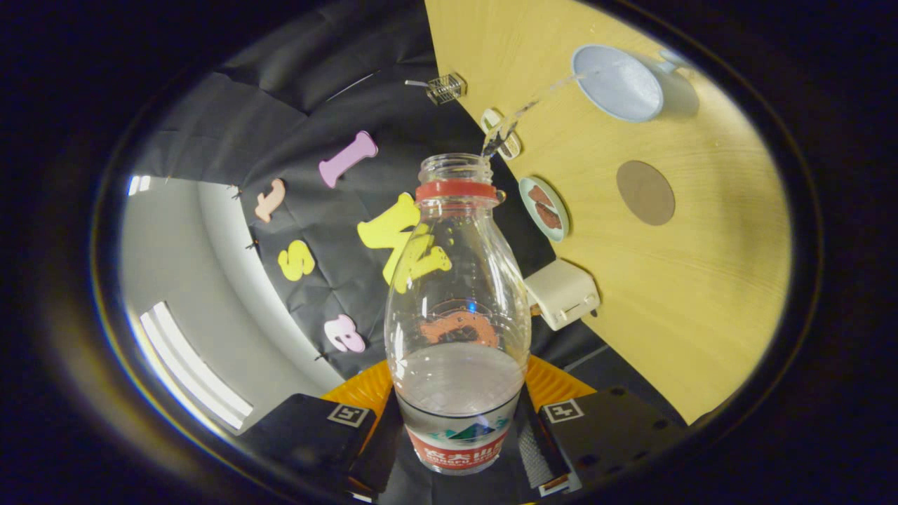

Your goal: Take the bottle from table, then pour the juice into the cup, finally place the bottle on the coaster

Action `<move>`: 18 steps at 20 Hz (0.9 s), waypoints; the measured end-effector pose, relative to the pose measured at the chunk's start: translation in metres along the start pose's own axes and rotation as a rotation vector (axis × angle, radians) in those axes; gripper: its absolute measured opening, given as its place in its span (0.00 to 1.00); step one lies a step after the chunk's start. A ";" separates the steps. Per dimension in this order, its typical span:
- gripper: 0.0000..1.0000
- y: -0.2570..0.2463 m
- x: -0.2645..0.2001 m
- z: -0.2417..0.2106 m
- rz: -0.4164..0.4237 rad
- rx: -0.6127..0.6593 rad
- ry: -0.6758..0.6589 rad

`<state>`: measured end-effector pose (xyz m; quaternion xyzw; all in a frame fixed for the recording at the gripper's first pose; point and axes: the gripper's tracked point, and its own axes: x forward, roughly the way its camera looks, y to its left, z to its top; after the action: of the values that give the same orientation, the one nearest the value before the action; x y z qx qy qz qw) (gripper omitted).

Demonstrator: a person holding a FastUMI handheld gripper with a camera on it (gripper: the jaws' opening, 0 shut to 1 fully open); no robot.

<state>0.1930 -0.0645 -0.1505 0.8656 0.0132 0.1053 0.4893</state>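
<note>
Clear plastic: one uncapped bottle with a red neck ring (456, 308), pinched low on its body between the two fingers of the gripper (456, 449), one finger pressed against each side. Tipped over, so that the pale wooden counter (687, 280) appears turned on edge beside it. Partly filled with a clear liquid, pooled near the labelled base. One thin stream of liquid (540, 98) running from the mouth towards one round, pale blue cup (619, 84), apparently landing inside its rim, though too fine to confirm. One flat, round brown coaster (645, 192) bare on the counter, between cup and gripper, well apart from the bottle. One small pale green plate (544, 208) at the counter's edge, carrying something brown and rough. One boxy cream object (563, 294) nearer, also at the edge. One small pale ring-shaped piece (499, 133) just behind the stream, partly hidden by it. One tiny wire basket (446, 88) further off, at the counter's edge.
</note>
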 end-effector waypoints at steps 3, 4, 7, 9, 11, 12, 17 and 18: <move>0.75 0.002 0.001 0.001 0.017 0.055 -0.007; 0.75 0.000 0.002 0.000 0.013 0.064 -0.004; 0.75 0.003 0.007 -0.002 0.037 0.116 0.003; 0.75 0.007 0.007 0.001 0.056 0.138 -0.007; 0.75 0.016 0.004 0.005 0.078 0.149 -0.019; 0.75 0.022 0.002 0.007 0.099 0.156 -0.025; 0.75 0.039 0.000 0.008 0.143 0.169 -0.031; 0.75 0.039 0.001 0.006 0.148 0.180 -0.026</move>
<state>0.1915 -0.0901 -0.1198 0.9060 -0.0478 0.1283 0.4005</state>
